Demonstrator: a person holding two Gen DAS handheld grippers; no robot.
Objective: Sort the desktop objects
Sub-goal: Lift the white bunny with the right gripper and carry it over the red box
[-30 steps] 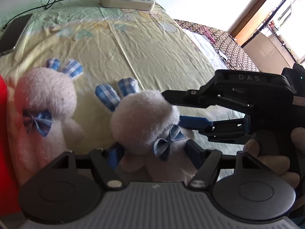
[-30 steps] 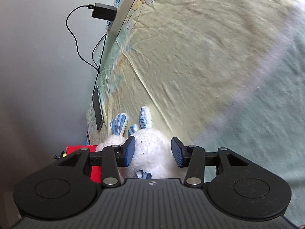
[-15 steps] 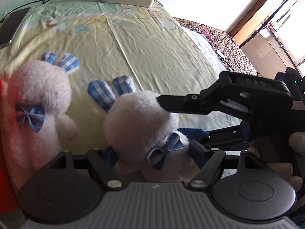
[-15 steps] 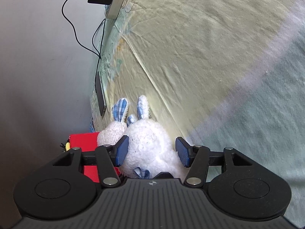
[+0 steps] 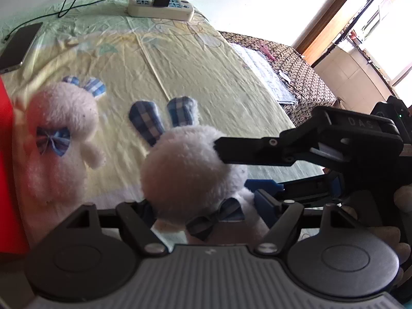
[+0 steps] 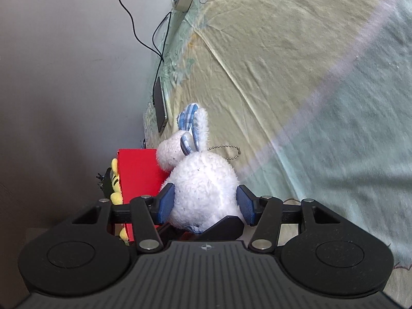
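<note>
A white plush bunny (image 5: 185, 170) with blue checked ears and a bow lies on the yellow sheet, between the wide-apart fingers of my left gripper (image 5: 203, 206), which is open. My right gripper (image 5: 235, 166) comes in from the right, one finger over the bunny's head and one blue pad below it. In the right wrist view the same bunny (image 6: 203, 185) fills the gap of my right gripper (image 6: 204, 203), with the pads close at its sides and the jaws open. A second bunny (image 5: 61, 118) lies to the left, beside a red box (image 5: 7, 167).
A phone (image 5: 20, 46) and a power strip (image 5: 161, 10) with a charger and cables lie at the far edge by the wall. A yellow plush toy (image 6: 114, 177) sits behind the red box (image 6: 139, 172). A hand (image 5: 404, 198) holds the right gripper.
My right gripper has opened a little wider and pushed forward until its pads flank the bunny. My left gripper's fingers have spread slightly, and its view has shifted a little.
</note>
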